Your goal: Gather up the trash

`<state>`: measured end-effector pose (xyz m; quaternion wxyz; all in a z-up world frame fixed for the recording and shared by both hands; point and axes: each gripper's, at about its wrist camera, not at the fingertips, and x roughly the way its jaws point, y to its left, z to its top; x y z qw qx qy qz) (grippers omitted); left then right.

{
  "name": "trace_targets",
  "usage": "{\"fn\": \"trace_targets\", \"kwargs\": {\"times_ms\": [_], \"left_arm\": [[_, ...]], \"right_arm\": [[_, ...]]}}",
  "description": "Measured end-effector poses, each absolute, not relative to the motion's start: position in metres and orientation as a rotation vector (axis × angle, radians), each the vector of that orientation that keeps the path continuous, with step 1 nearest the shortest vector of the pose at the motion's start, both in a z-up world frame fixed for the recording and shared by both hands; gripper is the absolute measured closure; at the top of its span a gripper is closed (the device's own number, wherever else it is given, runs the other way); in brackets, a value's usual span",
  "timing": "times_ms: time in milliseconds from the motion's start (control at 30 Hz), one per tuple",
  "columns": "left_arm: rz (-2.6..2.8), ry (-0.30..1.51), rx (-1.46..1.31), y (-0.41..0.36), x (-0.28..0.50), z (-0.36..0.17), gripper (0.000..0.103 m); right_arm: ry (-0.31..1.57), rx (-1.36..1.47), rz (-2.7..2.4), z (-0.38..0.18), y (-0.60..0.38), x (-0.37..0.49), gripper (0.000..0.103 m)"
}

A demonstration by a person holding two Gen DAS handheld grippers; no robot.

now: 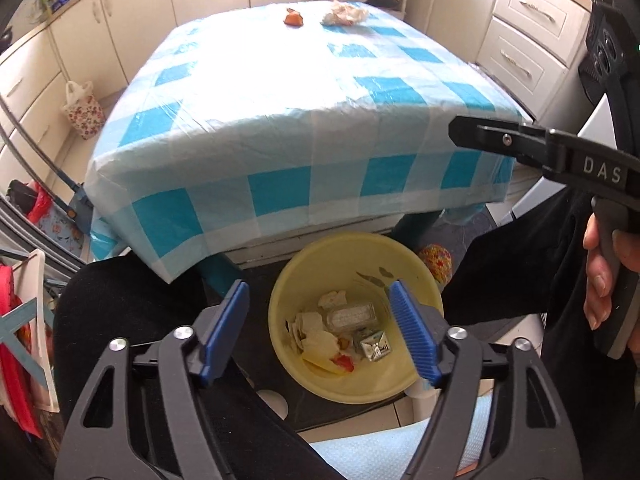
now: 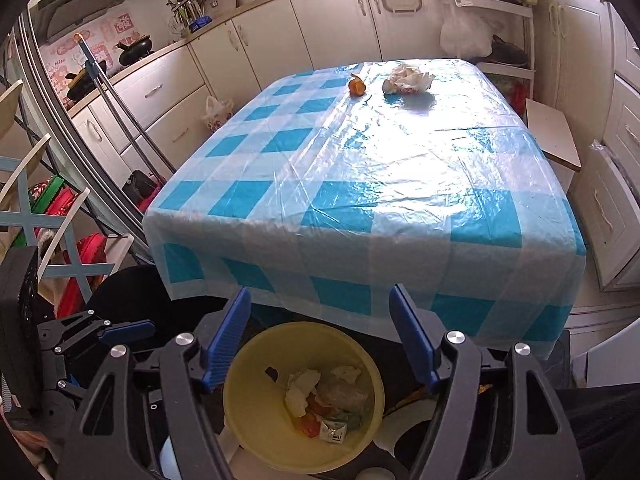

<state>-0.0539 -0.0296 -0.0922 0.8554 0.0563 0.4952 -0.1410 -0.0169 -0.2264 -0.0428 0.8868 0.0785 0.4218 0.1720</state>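
A yellow bin [image 1: 288, 300] [image 2: 256, 416] stands on the floor below the table's near edge. In it lie crumpled paper, a clear plastic bottle [image 1: 351, 315], a silver carton [image 1: 374, 346] and orange scraps. My left gripper [image 1: 318, 294] hangs open above the bin, nothing between its blue pads. My right gripper [image 2: 320, 298] is open too, empty, over the bin's far rim. On the far end of the table lie an orange peel [image 1: 294, 18] [image 2: 357, 86] and a crumpled white wrapper [image 1: 345, 13] [image 2: 408, 78].
The table [image 2: 360, 168] wears a blue-and-white checked plastic cloth. White kitchen cabinets ring the room. A mop leans at the left [image 2: 120, 104]. A floral bag [image 1: 82, 110] sits on the floor by the cabinets. A hand holds the right gripper's handle [image 1: 604, 276].
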Motion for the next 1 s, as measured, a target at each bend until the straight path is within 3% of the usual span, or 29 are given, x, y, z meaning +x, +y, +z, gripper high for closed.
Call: {"fn": "trace_targets", "kwargs": {"times_ms": [433, 733, 1000], "left_arm": [[-0.207, 0.815, -0.103, 0.017, -0.067, -0.057, 0.022], [-0.171, 0.779, -0.144, 0.03, -0.068, -0.052, 0.017], [-0.162, 0.765, -0.151, 0.031, -0.069, -0.051, 0.016]], "right_arm": [[0.79, 0.177, 0.319, -0.03, -0.234, -0.023, 0.025], [0.725, 0.199, 0.288, -0.021, -0.241, -0.025, 0.017], [0.718, 0.21, 0.284, -0.02, -0.241, -0.025, 0.017]]}}
